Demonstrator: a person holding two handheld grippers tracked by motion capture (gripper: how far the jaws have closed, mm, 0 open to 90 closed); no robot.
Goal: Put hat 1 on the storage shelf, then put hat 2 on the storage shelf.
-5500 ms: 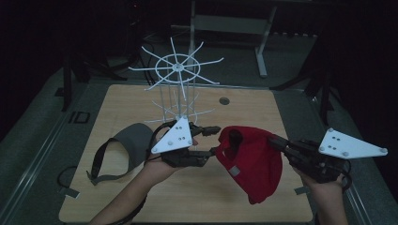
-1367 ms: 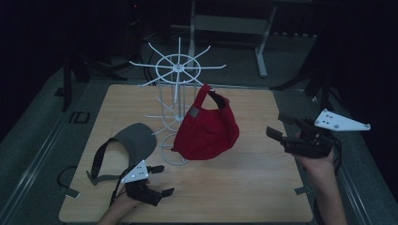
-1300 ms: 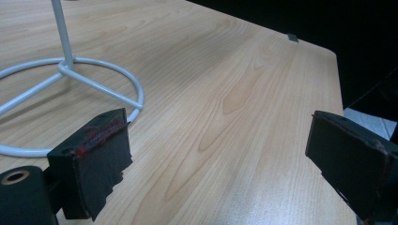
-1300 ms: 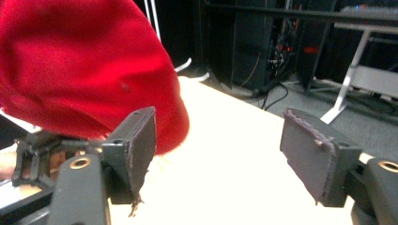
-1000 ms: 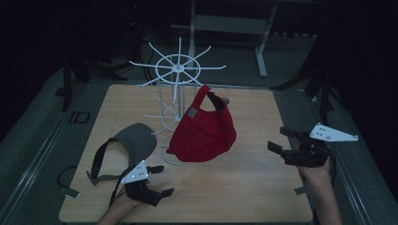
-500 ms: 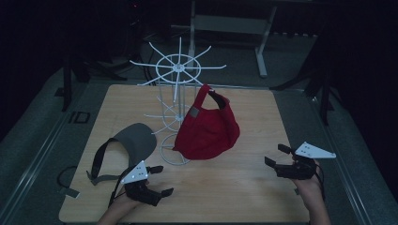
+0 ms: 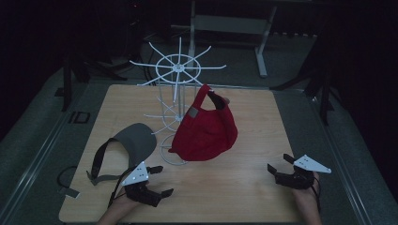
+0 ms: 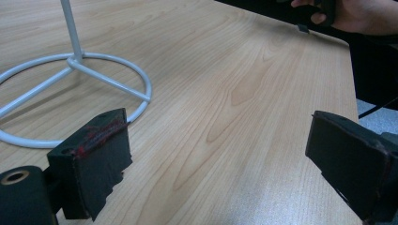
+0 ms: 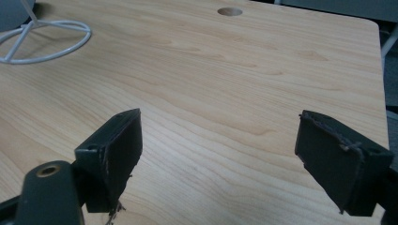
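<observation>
Dim room, light falling mostly on the light-wood square tabletop (image 7: 263, 140), round hole (image 9: 230, 11) sitting near its 12 o'clock edge. Grey floor (image 7: 28, 136) wrapping around it. Grey metal-legged bench (image 7: 232, 23) standing at 12 o'clock, black tripod legs (image 7: 324, 89) showing at 2 o'clock.

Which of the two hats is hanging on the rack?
The red cap, hooked by its back strap on an arm of the white wire rack. The grey visor lies flat on the table.
</observation>
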